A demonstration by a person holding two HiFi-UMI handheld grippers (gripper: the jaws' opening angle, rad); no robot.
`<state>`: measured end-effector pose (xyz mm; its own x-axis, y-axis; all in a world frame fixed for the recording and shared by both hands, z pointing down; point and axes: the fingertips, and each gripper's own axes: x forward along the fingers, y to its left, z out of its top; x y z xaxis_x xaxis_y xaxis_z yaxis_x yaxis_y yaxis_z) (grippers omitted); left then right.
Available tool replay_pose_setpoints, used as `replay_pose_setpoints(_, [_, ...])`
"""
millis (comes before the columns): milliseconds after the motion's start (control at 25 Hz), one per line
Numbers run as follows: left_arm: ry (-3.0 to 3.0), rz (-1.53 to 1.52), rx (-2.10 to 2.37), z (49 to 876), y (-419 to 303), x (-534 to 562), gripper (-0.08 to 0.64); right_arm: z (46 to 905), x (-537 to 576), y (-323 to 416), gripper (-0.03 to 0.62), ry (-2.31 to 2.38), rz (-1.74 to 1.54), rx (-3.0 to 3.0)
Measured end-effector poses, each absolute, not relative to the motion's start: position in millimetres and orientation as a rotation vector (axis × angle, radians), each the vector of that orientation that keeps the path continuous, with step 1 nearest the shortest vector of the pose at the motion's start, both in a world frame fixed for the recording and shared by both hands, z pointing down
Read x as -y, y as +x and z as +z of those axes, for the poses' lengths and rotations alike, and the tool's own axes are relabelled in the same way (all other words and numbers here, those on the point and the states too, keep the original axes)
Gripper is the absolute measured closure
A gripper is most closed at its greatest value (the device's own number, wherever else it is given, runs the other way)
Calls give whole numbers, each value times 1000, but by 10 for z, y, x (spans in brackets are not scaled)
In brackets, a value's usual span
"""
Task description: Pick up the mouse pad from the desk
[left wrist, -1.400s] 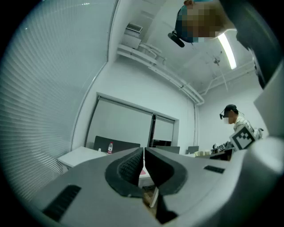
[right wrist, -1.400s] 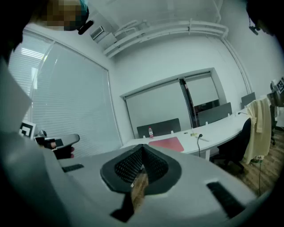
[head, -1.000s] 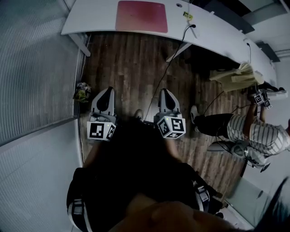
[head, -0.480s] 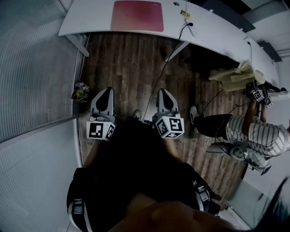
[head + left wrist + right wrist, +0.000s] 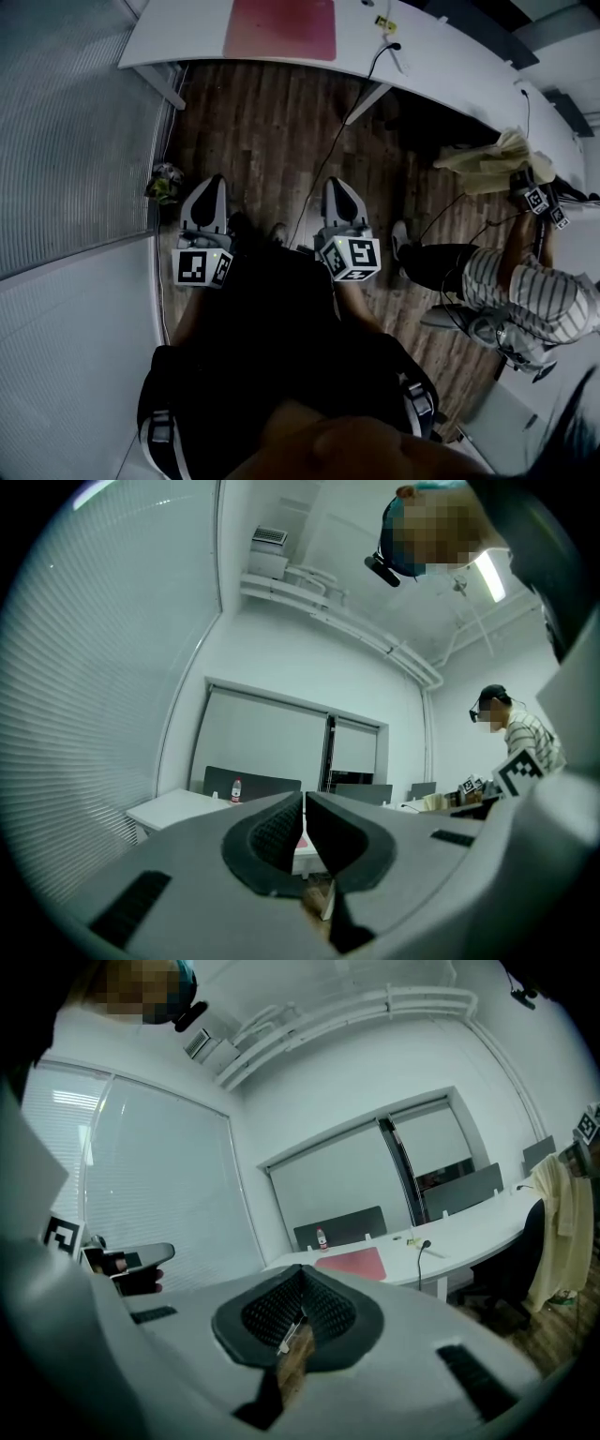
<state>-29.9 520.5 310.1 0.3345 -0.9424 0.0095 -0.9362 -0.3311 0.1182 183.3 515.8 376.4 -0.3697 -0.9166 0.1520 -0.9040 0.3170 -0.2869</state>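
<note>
- One red mouse pad (image 5: 279,28) lies flat at the left end of the white desk (image 5: 178,52), on the far side of the scene from you. Nothing that these views show rests on it.
- Just right of the pad, a black cable (image 5: 393,47) sits on the desktop and drops over the near edge to the wooden floor (image 5: 272,141). A water bottle (image 5: 322,1237) stands beyond the pad's far edge.
- Both of your grippers are well apart from the pad, held side by side over the floor and pointing toward the desk.
- Your left gripper (image 5: 215,183) has its jaws pressed together with nothing between them. Your right gripper (image 5: 336,185) is likewise closed and empty.
- By the look of it, you are in the approach step: nothing touches the pad and it has not been lifted.
- The next move calls for closing the gap to the desk and spreading the jaws of one gripper. A thin, flat pad likely offers little to pinch from above, so come in low at its near edge. You could work one jaw under that edge, or draw the pad out to overhang the desk.
- Another person in a striped shirt (image 5: 525,281) is at the far right, well clear of your path.
</note>
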Motion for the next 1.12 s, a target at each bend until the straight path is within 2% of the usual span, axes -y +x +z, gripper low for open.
replay_pose_setpoints(480, [2480,-97,1726,3270,-254,-4522,549,3961,-4576,1884,591,-1774,-529,-2497])
replay_pose_setpoints(840, [2537,-17,1717,3531,-531,-3539,549,3988,-3658,1689,591,-1804,-518,-2513])
replay_pose_setpoints(1120, [2482,-69,1615,3424,-662,-2549,549,3971,-2856,1437,591,-1825,-546,-2497])
